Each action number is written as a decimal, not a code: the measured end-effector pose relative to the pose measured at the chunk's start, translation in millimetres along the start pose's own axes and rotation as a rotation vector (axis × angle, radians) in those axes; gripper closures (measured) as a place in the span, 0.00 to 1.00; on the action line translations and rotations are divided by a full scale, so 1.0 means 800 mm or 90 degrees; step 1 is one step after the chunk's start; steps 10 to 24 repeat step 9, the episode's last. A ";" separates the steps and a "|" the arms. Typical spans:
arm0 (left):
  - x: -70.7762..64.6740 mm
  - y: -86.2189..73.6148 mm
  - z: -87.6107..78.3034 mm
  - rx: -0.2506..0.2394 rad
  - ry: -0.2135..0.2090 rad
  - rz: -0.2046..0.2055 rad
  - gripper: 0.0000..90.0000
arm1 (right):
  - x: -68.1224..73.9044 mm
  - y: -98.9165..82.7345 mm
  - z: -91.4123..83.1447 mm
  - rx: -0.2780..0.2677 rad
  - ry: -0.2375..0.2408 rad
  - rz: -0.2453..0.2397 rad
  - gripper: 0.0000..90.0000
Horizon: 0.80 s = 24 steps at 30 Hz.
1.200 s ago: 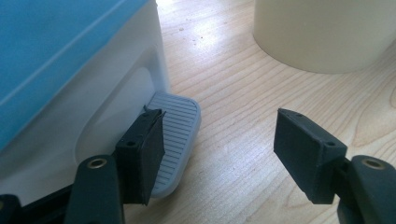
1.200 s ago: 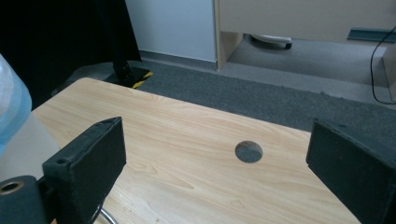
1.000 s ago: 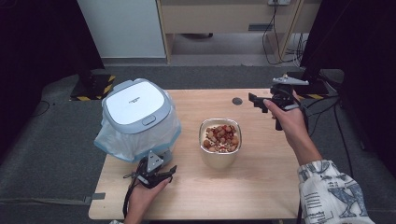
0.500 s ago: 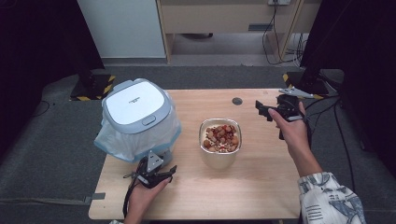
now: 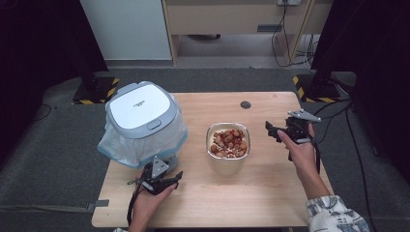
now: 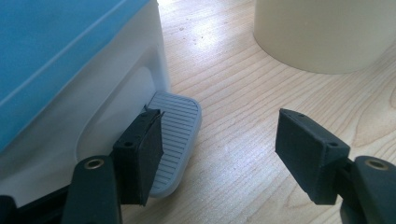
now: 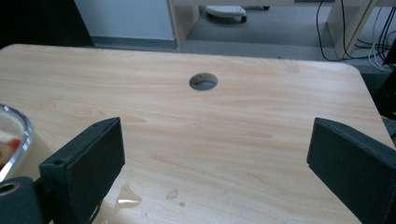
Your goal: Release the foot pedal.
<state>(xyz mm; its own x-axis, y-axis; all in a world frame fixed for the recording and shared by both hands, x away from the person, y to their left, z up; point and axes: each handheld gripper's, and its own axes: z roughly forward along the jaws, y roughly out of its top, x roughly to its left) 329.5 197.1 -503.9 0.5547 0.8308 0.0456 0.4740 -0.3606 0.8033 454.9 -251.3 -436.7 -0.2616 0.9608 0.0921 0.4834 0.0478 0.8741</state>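
Note:
A pedal bin (image 5: 140, 110) with a white and blue-grey lid and a plastic liner stands at the table's left. To its right sits a cream bowl (image 5: 228, 144) with a metal rim, full of mixed reddish and tan food. My left gripper (image 5: 167, 177) rests open on the table just in front of the bin. In the left gripper view its jaws (image 6: 224, 128) stand apart, the left one against the bin's grey ribbed pedal (image 6: 176, 133), with the bowl (image 6: 322, 32) farther off. My right gripper (image 5: 272, 131) hovers open to the right of the bowl, with nothing in its jaws (image 7: 215, 140).
A round cable hole (image 5: 245, 104) pierces the wooden table (image 5: 270, 193) behind the bowl; it also appears as the hole (image 7: 203, 81) in the right gripper view. A few water drops (image 7: 125, 196) lie near the bowl's rim (image 7: 16, 133). Grey carpet and black stands surround the table.
My right gripper has come down from the table's far right corner towards the person and the bowl. The left gripper, bin and bowl have not moved.

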 end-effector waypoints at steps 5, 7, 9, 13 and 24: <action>0.001 0.000 -0.001 -0.004 0.001 -0.004 0.35 | 0.001 -0.021 0.000 0.004 -0.006 -0.001 0.06; 0.001 0.000 -0.001 -0.004 0.000 -0.005 0.35 | 0.001 -0.030 0.001 0.014 -0.003 0.000 0.05; 0.001 0.000 -0.001 -0.003 0.000 -0.004 0.35 | 0.001 -0.039 0.002 0.014 -0.004 0.006 0.06; 0.001 0.000 -0.001 -0.003 0.000 -0.004 0.35 | 0.001 -0.039 0.002 0.014 -0.004 0.006 0.06; 0.001 0.000 -0.001 -0.003 0.000 -0.004 0.35 | 0.001 -0.039 0.002 0.014 -0.004 0.006 0.06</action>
